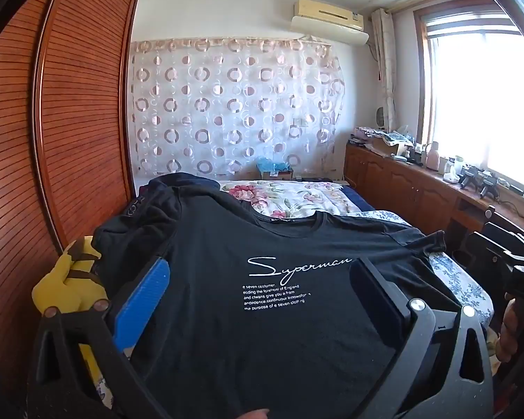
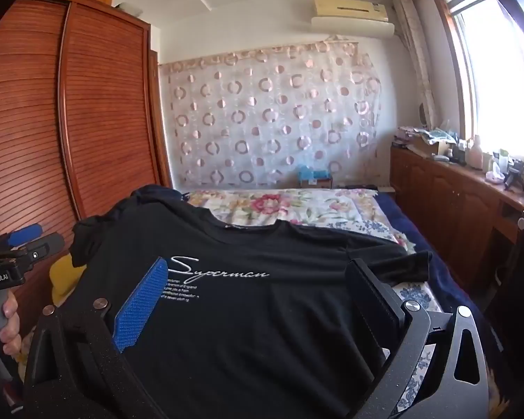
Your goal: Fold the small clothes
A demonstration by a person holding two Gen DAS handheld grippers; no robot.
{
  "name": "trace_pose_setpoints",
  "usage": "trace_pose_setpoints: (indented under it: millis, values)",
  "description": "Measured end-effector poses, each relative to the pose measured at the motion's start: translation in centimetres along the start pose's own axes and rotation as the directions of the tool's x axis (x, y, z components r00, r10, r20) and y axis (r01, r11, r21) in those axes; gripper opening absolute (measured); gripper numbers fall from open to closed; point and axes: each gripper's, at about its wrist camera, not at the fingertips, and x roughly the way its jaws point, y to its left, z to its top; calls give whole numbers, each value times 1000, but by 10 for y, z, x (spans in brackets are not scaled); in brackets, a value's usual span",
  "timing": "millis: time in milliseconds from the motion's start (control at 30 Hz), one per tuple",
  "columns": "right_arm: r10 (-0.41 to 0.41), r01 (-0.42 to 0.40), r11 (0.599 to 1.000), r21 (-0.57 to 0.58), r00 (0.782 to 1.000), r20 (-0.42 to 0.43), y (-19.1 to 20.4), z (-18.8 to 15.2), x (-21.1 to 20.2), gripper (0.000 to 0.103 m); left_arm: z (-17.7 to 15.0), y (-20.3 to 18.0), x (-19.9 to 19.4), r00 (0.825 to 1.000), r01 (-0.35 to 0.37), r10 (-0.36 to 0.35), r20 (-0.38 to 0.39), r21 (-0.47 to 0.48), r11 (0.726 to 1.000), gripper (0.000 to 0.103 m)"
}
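Both claws, left (image 1: pixel 258 300) and right (image 2: pixel 258 300), are hovering wide open, gripping nothing. The black shirt (image 1: pixel 262 331) is lying flat, print up, directly ahead of them, ready for folding.

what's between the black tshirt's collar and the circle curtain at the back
In both views, the floral bedspread spans from the black t-shirt toward the curtain.

Home bedroom, floral-quilted bed (image 1: pixel 297 199), wooden wardrobe (image 1: pixel 80 122), air conditioner (image 1: pixel 328 17)
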Motion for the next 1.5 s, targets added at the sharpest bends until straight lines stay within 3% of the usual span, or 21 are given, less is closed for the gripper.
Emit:
trace_pose_setpoints:
  millis: [767, 1500]
  values:
    - [0, 0, 1000, -16, 1000, 7, 6, 5, -1, 103, 15, 0, -17, 999, -9, 8, 31, 15, 1000, 103]
    - [1, -1, 1000, -15, 1000, 7, 5, 4, -2, 103, 8, -5, -15, 999, -16, 15, 36, 30, 999, 103]
